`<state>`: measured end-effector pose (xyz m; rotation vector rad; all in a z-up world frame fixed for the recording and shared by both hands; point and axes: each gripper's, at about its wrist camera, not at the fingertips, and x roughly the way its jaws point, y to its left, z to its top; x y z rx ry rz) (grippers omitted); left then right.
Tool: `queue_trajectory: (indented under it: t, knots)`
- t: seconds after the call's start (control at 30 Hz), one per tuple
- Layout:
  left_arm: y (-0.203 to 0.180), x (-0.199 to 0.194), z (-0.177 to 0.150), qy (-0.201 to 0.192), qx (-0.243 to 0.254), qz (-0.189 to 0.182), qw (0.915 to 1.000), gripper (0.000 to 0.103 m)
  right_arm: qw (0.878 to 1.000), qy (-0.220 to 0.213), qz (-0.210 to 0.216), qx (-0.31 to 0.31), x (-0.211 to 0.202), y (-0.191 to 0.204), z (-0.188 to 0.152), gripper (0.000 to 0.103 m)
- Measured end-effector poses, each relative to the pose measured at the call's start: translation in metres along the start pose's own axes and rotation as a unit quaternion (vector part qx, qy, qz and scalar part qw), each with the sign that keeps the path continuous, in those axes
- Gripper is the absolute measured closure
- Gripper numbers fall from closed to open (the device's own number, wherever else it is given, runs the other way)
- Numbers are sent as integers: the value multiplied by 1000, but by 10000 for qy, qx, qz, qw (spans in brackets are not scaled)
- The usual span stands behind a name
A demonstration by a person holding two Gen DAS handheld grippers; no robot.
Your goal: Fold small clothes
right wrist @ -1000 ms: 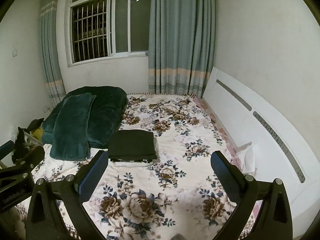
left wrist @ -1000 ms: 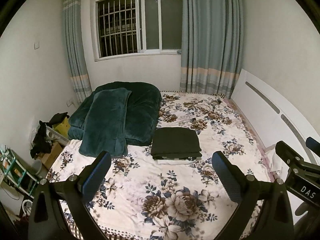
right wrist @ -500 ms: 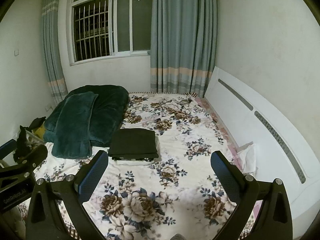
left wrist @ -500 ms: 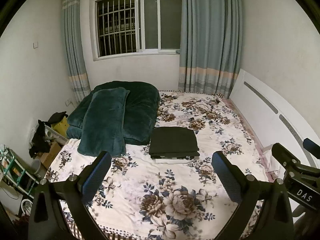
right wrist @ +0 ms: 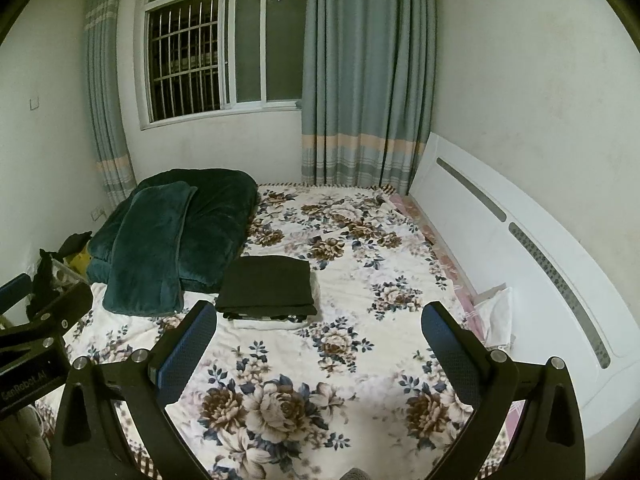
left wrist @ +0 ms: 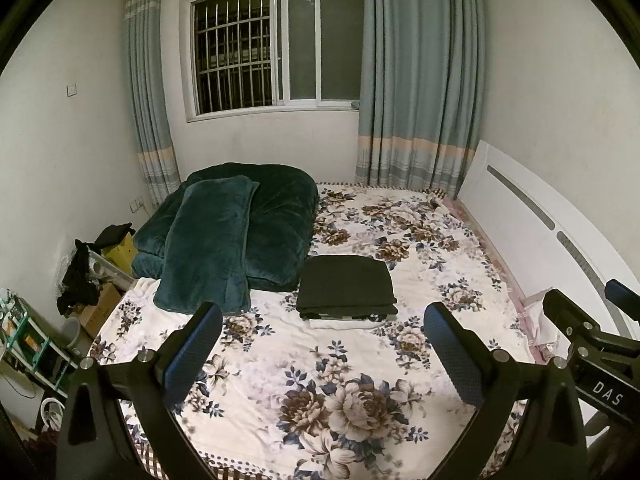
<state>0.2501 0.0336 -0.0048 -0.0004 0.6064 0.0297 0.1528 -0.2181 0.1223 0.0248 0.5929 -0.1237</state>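
Note:
A stack of folded clothes (left wrist: 346,286), dark on top with a white piece at the bottom, lies mid-bed on the floral sheet (left wrist: 320,368). It also shows in the right wrist view (right wrist: 267,286). My left gripper (left wrist: 322,354) is open and empty, held above the near part of the bed, well short of the stack. My right gripper (right wrist: 319,350) is open and empty too, beside the left one. The right gripper's body (left wrist: 592,344) shows at the right edge of the left wrist view, and the left gripper's body (right wrist: 36,332) at the left edge of the right wrist view.
A dark green duvet with a folded blanket (left wrist: 224,240) fills the bed's far left. A white headboard (right wrist: 500,240) runs along the right, with a white cloth (right wrist: 496,316) by it. Boxes, dark clothes and a rack (left wrist: 80,280) stand on the floor at left. Window and curtains are behind.
Both grippers have drawn back and risen slightly, so the bed and folded stack look a little farther away. Both jaws stay open and empty.

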Motion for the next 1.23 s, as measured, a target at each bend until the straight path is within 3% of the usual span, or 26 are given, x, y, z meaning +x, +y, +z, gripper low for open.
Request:
queue_trajectory:
  t: [1.23]
  knots:
    - [-7, -5, 2, -93, 16, 47, 9999, 0, 10000, 1, 4, -13, 1, 0, 0, 0]
